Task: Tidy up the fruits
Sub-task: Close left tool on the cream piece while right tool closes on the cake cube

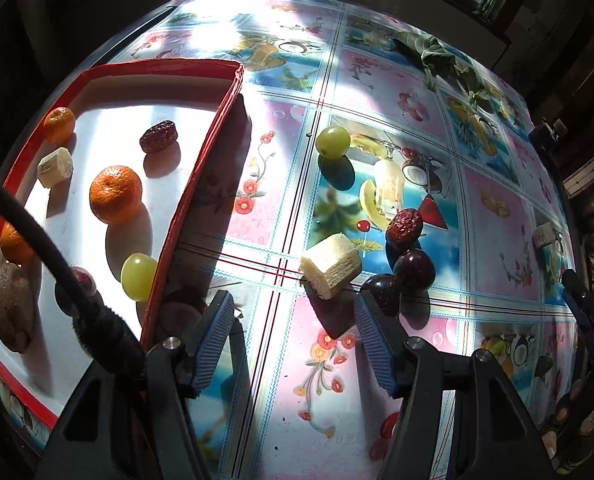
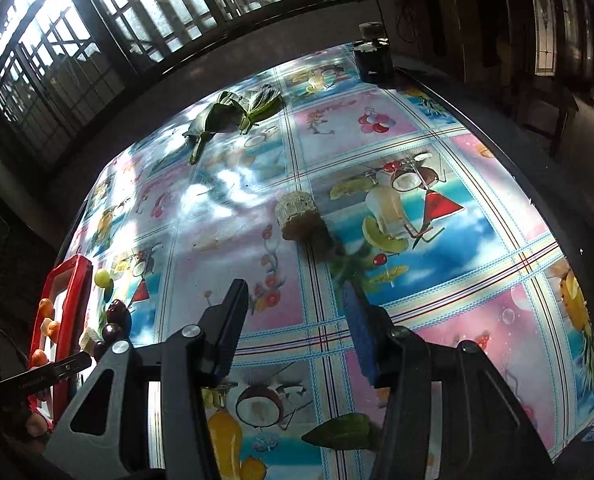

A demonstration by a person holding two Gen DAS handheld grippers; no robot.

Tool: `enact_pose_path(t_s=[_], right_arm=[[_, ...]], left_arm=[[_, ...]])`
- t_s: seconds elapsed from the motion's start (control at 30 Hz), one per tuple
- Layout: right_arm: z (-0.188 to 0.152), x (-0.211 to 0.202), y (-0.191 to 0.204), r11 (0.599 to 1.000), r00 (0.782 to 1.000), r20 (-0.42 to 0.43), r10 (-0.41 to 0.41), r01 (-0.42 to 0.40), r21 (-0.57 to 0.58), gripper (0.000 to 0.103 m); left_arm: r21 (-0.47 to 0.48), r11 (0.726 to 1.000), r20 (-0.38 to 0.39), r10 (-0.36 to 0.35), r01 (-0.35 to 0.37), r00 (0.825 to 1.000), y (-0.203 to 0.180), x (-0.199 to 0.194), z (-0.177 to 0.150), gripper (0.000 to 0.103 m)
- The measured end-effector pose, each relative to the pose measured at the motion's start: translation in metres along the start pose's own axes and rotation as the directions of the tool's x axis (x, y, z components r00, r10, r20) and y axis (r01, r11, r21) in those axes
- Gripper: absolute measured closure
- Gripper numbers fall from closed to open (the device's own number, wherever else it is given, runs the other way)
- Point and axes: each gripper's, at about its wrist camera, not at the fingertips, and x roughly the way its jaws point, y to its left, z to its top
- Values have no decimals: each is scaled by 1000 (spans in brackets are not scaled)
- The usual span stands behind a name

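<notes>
A red-rimmed tray with a white floor holds several fruits: oranges, a banana piece, a red date and a green grape. On the patterned tablecloth to its right lie a green grape, a pale cut chunk, a red date and two dark plums. My left gripper is open just in front of the chunk, with nothing between its fingers. My right gripper is open over bare cloth, and a round cut piece lies beyond it.
Green leaves lie at the far side of the table, and a single leaf lies near the right gripper. A dark container stands at the far corner. A black cable crosses the tray view. The tray shows at far left.
</notes>
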Motion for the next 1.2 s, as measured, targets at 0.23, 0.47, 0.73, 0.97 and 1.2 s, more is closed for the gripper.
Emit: enact_pose_path(t_s=[0.23,0.47,0.73,0.97,1.2], right_arm=[[30,37,5,999,999,-25,-30,30,-23,53],[37,62,16,996,997,-53,-56,52,-76,53],[34,66,25,985,993,-34,-109,103,-140,67],[28,52,25,989,996,-22,-87,83,-126,68],[2,0,38,994,1000,18,14,-12,-111,68]], left_arm=[[-68,997,-14,-44,43,999,2,9,15,40],[-67,997,-11,-42,41,999,-3,14,21,39],[-27,1000,25,-8,8,1000,-2,12,16,45],[26,1000,28,-5,4,1000,-5,7,6,77],[35,997,53,-73,71,996,8,-10,-17,77]])
